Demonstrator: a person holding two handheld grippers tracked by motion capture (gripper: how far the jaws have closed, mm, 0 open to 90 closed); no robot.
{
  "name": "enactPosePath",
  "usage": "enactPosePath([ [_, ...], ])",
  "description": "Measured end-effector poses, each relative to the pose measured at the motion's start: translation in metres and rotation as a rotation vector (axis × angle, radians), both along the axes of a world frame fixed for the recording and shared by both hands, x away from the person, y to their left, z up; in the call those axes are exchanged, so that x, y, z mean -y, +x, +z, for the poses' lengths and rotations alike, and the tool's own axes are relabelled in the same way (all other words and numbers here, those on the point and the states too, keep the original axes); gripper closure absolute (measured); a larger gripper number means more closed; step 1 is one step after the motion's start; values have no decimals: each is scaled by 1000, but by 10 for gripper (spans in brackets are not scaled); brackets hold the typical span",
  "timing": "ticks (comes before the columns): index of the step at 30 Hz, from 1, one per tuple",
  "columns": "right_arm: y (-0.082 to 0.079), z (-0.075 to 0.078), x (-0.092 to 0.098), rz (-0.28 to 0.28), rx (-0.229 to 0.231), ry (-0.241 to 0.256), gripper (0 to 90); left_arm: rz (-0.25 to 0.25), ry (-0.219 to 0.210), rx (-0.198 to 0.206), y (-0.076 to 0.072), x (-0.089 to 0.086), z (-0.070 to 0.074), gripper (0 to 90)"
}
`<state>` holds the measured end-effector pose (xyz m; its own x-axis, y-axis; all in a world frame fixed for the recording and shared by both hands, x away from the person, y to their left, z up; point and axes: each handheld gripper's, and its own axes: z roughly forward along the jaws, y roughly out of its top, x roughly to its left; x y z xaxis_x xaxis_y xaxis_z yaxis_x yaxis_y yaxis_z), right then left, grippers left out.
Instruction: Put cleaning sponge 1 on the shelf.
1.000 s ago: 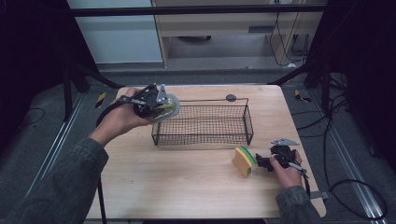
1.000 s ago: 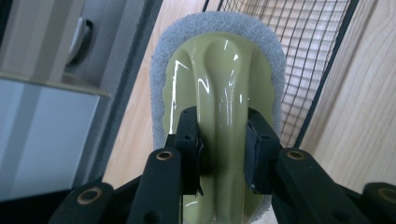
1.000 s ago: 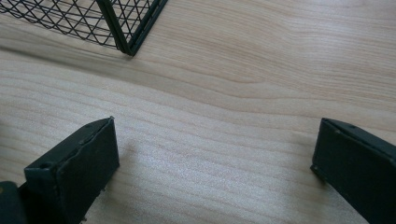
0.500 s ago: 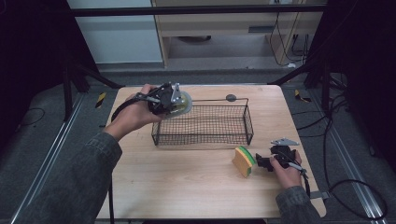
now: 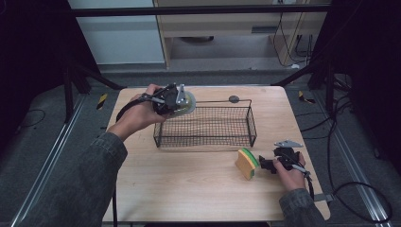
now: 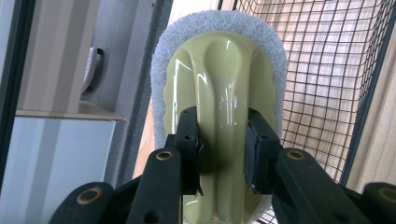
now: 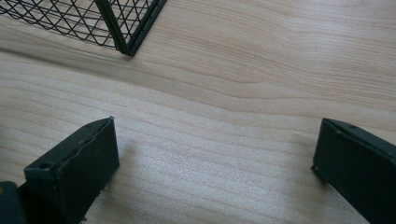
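Note:
A pale green scrubber (image 5: 187,103) with a white fuzzy rim hangs above the far left corner of the black wire basket (image 5: 203,141). My left gripper (image 5: 172,101) is shut on it. In the left gripper view the two jaws pinch the scrubber's (image 6: 219,70) glossy raised ridge, my left gripper (image 6: 222,135) pointing toward the basket mesh (image 6: 327,70). My right gripper (image 5: 265,164) rests open on the table at the front right, its tips just right of a yellow and green sponge (image 5: 247,164). In the right gripper view my right gripper (image 7: 215,154) has bare wood between its wide-apart jaws.
The wooden table (image 5: 189,194) has free room in front of the basket. A small dark round object (image 5: 233,99) lies behind the basket's far rim. A basket corner (image 7: 126,28) shows ahead of my right gripper. Dark stands flank the table.
My left gripper has carried the scrubber to the right, from beyond the basket's left end to over its far left corner. The right gripper and sponge have stayed put.

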<state>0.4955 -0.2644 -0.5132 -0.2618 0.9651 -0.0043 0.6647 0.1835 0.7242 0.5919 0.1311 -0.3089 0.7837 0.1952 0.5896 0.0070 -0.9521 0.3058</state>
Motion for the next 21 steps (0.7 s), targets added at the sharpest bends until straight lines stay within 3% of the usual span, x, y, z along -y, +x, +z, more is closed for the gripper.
enactPosePath([
  [11,1,0,0,0,1,0,4,-21,13,-1,1,3,-5,703],
  [21,1,0,0,-2,1,0,5,-45,39,-20,1,5,-21,703],
])
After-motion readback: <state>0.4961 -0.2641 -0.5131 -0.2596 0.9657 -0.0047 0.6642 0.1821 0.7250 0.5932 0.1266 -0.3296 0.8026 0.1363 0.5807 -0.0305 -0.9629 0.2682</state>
